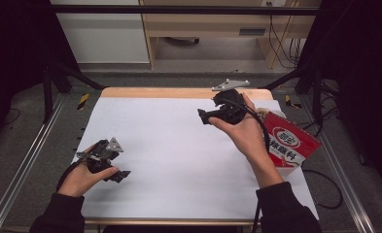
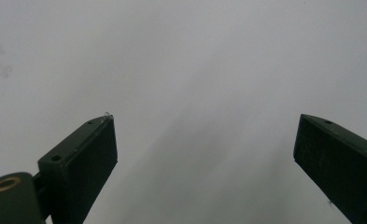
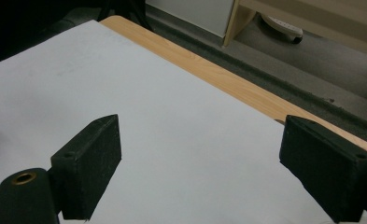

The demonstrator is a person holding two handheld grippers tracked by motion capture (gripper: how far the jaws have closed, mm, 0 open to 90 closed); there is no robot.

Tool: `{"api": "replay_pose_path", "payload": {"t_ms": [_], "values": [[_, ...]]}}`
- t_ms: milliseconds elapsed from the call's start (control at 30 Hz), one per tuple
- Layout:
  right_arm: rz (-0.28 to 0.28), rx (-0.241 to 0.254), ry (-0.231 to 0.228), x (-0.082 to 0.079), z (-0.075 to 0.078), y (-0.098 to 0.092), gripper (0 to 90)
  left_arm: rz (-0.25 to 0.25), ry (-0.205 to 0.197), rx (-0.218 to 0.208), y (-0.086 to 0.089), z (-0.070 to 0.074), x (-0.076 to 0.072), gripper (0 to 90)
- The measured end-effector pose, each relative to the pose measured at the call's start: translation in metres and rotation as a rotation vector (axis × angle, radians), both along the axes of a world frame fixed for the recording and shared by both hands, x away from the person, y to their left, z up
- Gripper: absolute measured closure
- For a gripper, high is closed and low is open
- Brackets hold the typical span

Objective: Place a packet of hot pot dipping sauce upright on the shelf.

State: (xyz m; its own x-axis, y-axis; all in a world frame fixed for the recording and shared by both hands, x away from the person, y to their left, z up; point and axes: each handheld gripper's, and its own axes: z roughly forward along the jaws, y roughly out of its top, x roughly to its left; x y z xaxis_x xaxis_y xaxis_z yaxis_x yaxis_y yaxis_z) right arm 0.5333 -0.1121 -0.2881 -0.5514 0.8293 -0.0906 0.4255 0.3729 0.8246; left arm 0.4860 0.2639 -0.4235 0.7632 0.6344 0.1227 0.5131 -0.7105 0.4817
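At the near left of the white sheet (image 1: 179,150) a hand holds my left gripper (image 1: 119,175) low over the paper. Its jaws stand wide apart in the left gripper view (image 2: 207,119), with bare white sheet (image 2: 195,70) between them. My right gripper (image 1: 201,116) is held in the other hand above the far right part of the sheet, jaws pointing left. In the right gripper view (image 3: 201,120) it is open and holds nothing, and past the jaws lie white sheet (image 3: 139,102) and the table's wooden edge (image 3: 228,79). A red and white carton (image 1: 290,143) lies at the table's right edge, beside the right forearm.
The sheet covers most of the wooden table (image 1: 179,92). Metal rails (image 1: 26,160) run along both sides, with black frame posts (image 1: 47,73) at the far corners. Beyond the far edge are grey floor, a wooden cabinet (image 1: 203,24) and loose cables (image 1: 281,43).
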Motion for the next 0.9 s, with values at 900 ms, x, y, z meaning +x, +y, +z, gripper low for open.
{"api": "replay_pose_path", "payload": {"t_ms": [900], "values": [[-0.023, 0.011, 0.095, -0.004, -0.122, 0.025, 9.7, 0.029, -0.075, -0.034, -0.001, -0.002, 0.003, 6.1]]}}
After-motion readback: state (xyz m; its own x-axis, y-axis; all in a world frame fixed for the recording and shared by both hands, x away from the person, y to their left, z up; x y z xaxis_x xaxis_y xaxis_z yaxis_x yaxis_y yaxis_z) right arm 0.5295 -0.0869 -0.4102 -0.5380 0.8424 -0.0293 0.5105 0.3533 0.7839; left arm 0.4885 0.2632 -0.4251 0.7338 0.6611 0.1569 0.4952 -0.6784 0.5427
